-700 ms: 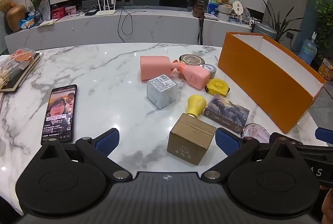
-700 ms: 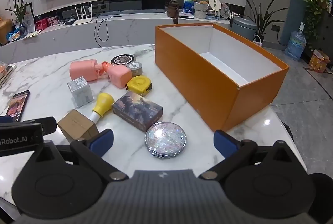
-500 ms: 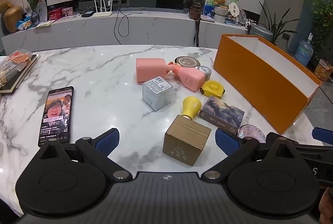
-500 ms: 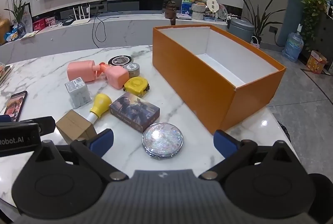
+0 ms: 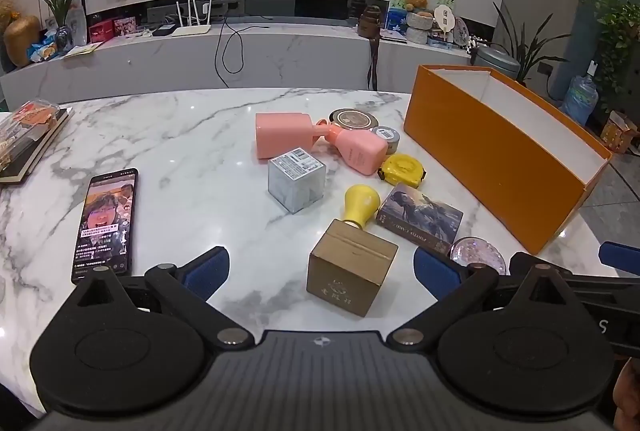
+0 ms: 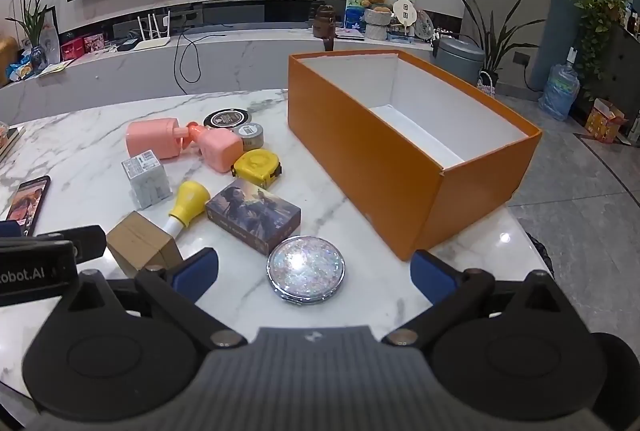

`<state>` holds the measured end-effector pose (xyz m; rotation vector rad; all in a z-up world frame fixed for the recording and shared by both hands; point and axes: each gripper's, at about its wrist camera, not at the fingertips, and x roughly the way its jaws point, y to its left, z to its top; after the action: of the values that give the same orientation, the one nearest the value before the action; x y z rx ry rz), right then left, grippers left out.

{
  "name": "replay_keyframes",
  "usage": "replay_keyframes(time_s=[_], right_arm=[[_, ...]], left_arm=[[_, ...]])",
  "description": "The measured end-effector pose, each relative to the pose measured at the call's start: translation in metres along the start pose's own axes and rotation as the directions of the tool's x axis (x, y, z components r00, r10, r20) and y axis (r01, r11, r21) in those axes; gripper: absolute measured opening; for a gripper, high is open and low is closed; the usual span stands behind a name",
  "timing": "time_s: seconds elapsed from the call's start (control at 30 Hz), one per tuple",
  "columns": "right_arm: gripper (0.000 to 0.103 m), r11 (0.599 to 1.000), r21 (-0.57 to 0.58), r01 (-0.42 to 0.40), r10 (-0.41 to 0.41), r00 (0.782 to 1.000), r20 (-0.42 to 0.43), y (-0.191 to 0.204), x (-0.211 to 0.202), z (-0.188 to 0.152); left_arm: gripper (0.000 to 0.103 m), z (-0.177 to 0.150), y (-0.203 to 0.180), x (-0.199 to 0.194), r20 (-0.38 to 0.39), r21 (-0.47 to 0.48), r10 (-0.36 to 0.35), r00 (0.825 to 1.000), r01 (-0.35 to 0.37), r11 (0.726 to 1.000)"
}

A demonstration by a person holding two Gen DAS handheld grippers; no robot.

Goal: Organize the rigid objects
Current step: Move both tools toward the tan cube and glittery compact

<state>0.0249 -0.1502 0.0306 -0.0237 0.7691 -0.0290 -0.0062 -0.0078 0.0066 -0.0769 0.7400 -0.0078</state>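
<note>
An open orange box (image 6: 372,155) with a white inside stands at the right of the marble table; it also shows in the left wrist view (image 5: 492,159). Loose items lie left of it: a glittery round compact (image 6: 306,268), a picture card box (image 6: 253,215), a yellow tape measure (image 6: 258,168), a yellow bulb (image 6: 188,200), a brown carton (image 5: 352,273), a grey cube (image 5: 297,179), two pink bottles (image 5: 282,140) and two round tins (image 5: 354,119). My left gripper (image 5: 320,273) is open just before the brown carton. My right gripper (image 6: 314,273) is open just before the compact. Both are empty.
A phone (image 5: 105,225) with a lit screen lies at the left of the table. Books and a packet (image 5: 28,135) sit at the far left edge. The table's rounded right edge (image 6: 532,231) drops to the floor beside the box.
Both grippers have drawn back and risen slightly, so the items sit a little farther away. Both stay open. Nothing on the table has moved.
</note>
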Motion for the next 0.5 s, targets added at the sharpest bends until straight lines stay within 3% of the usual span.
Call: replay_keyframes(time_s=[0.5], right_arm=[[0.100, 1.000, 0.002, 0.002, -0.002, 1.000, -0.001, -0.0024, 0.0003, -0.0030]], left_arm=[[0.103, -0.0034, -0.0021, 0.0003, -0.002, 0.002, -0.003, 1.000, 0.003, 1.000]])
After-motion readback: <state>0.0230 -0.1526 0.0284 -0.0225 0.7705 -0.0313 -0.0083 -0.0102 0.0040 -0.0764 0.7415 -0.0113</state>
